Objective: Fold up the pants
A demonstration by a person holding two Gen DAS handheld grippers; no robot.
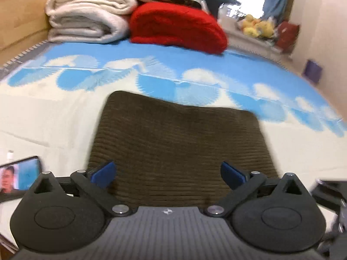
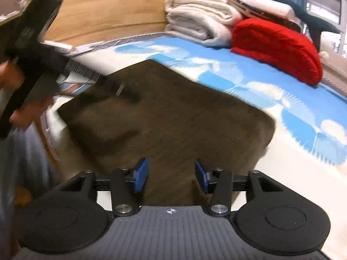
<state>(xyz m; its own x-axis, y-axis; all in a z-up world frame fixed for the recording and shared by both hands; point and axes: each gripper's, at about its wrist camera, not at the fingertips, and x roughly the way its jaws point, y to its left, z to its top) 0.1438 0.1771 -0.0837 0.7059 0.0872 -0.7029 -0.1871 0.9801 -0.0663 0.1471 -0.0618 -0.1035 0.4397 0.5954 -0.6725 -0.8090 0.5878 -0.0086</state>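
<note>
The dark brown ribbed pants (image 1: 177,143) lie folded into a flat rectangle on the bed. My left gripper (image 1: 168,174) hovers over their near edge, jaws wide apart, blue pads (image 1: 104,173) clear of the cloth. In the right wrist view the pants (image 2: 173,112) appear as a blurred brown slab. My right gripper (image 2: 171,176) is over their near corner, jaws partly apart, nothing pressed between the pads (image 2: 141,174). The left gripper (image 2: 32,49) and the hand holding it show at the left of that view.
The bed sheet (image 1: 54,108) is cream with a blue-and-white pattern. A red knit bundle (image 1: 180,27) and a folded cream blanket (image 1: 86,19) sit at the far side by a wooden headboard (image 2: 104,15). A phone (image 1: 19,177) lies at the near left.
</note>
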